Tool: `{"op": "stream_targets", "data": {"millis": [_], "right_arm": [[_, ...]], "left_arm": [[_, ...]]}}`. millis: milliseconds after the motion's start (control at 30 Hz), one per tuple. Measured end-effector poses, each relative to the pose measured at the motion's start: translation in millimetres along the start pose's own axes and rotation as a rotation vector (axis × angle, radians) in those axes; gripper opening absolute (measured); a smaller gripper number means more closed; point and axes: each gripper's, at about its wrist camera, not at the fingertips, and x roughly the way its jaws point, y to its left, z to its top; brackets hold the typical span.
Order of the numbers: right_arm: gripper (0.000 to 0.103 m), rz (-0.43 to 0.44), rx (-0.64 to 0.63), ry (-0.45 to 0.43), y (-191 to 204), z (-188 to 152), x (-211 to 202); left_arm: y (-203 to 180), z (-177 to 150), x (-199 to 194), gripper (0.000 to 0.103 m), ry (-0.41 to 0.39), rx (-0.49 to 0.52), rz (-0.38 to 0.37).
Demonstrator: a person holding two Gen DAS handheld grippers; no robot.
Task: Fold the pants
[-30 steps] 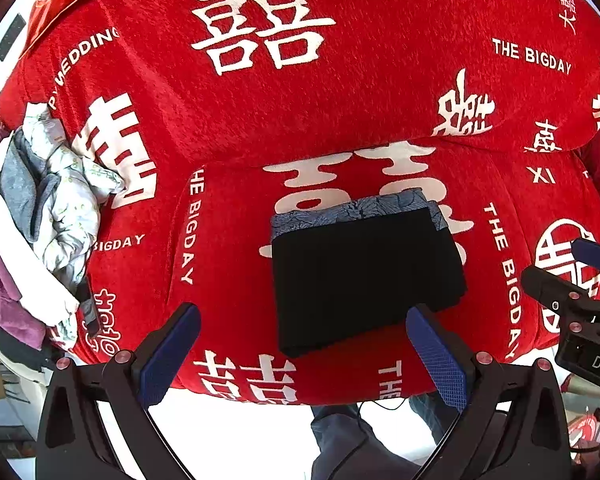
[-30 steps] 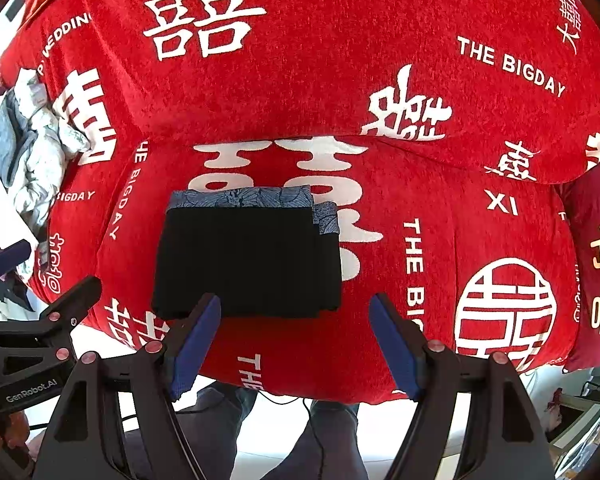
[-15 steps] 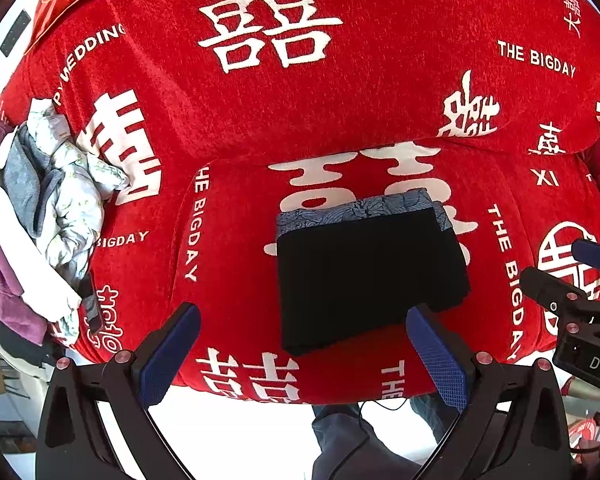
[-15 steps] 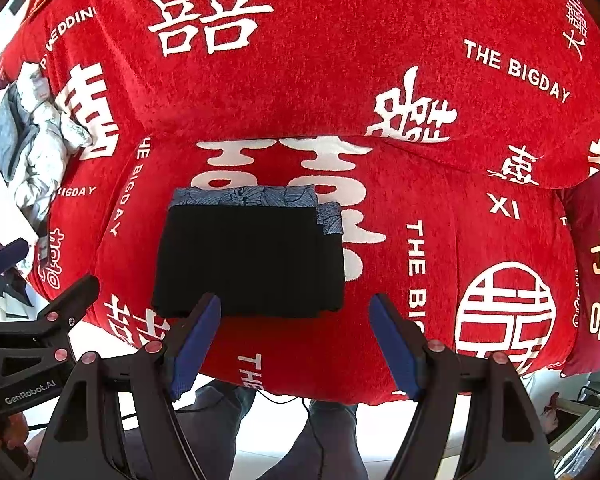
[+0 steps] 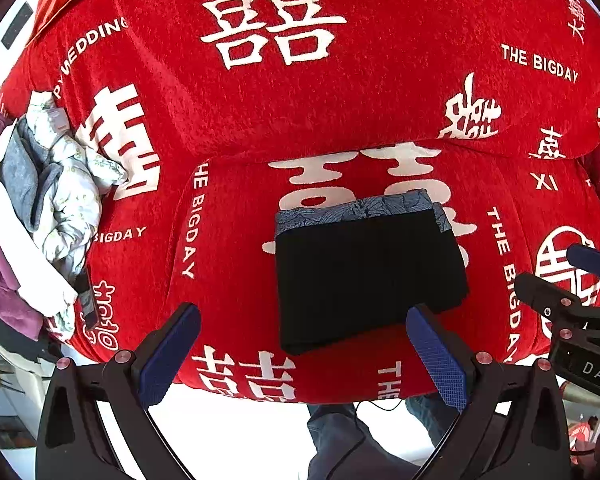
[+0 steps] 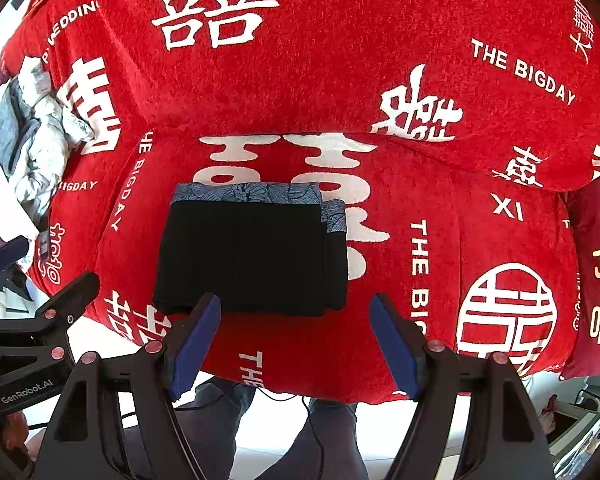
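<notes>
The black pants (image 5: pixel 364 276) lie folded into a compact rectangle on the red sofa seat, with a blue patterned band (image 5: pixel 356 208) showing along the far edge. They also show in the right wrist view (image 6: pixel 252 256). My left gripper (image 5: pixel 300 344) is open and empty, held above the seat's front edge, just in front of the pants. My right gripper (image 6: pixel 296 332) is open and empty, also in front of the pants' near edge. Each gripper shows at the edge of the other's view.
The sofa (image 5: pixel 260 120) wears a red cover with white characters. A heap of other clothes (image 5: pixel 48 200) lies on the left end of the seat. A dark red cushion (image 6: pixel 596 264) sits at the right. The person's legs (image 6: pixel 324 432) stand below the seat's front edge.
Both grippers have drifted slightly back from the sofa; the folded pants lie as before. Both grippers stay open.
</notes>
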Motion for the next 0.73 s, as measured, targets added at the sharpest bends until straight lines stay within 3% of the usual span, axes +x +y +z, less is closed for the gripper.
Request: {"op": "stream_targets", "data": {"millis": [733], "right_arm": [[0.08, 0.005, -0.007, 0.013, -0.5, 4.8, 3.5]], "left_arm": [[6.6, -0.4, 1.1, 0.103, 0.001, -0.043, -0.028]]}}
